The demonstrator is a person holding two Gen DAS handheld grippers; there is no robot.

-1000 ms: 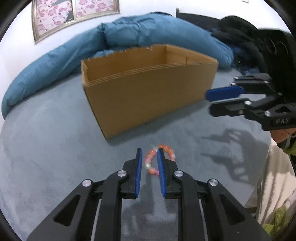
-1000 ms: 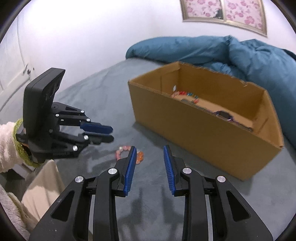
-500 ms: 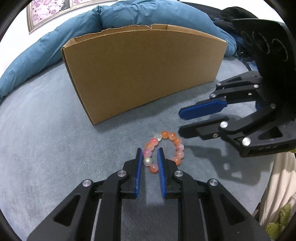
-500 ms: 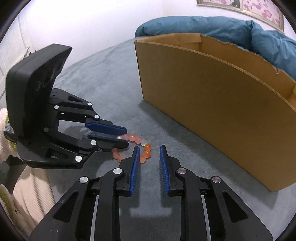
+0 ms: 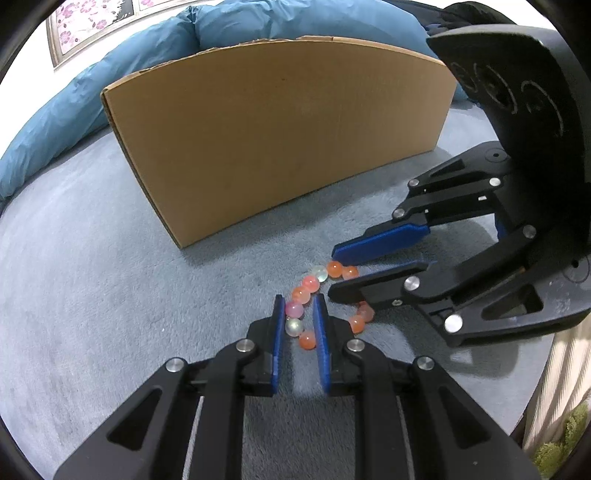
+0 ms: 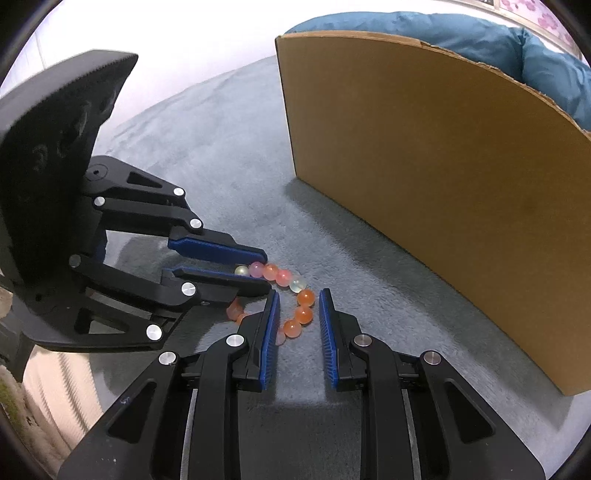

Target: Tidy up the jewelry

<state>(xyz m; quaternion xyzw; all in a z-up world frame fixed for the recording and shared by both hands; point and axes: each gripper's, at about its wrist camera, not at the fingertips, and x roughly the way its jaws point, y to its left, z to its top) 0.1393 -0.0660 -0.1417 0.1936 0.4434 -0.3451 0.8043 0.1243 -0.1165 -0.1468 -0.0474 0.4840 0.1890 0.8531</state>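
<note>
I hold a black two-finger gripper with blue pads in each hand, both angled steeply down over a grey-blue plush blanket (image 5: 92, 240). Between them lies a bead bracelet (image 5: 309, 283) of orange, pink and pale translucent beads, resting on the blanket just in front of a tall cardboard box (image 5: 273, 136), near it but not touching.

The bracelet is pulled out of round into a stretched loop. Seen from my left wrist, its long axis runs from near my left fingertips diagonally up and to the right, toward my right gripper.

My left gripper (image 5: 299, 306) has its fingers set narrow, straddling one end of the loop: a pink bead and a pale bead sit between the blue pads. I cannot tell whether the pads press on them.

My right gripper (image 6: 297, 299) comes in from the other end, fingers a little wider, with two or three orange beads (image 6: 303, 314) in the gap and visible space on either side, so it is not gripping.

Behind the box lies a rumpled blue duvet (image 5: 258, 26). A framed floral picture (image 5: 92, 26) hangs on the white wall.
</note>
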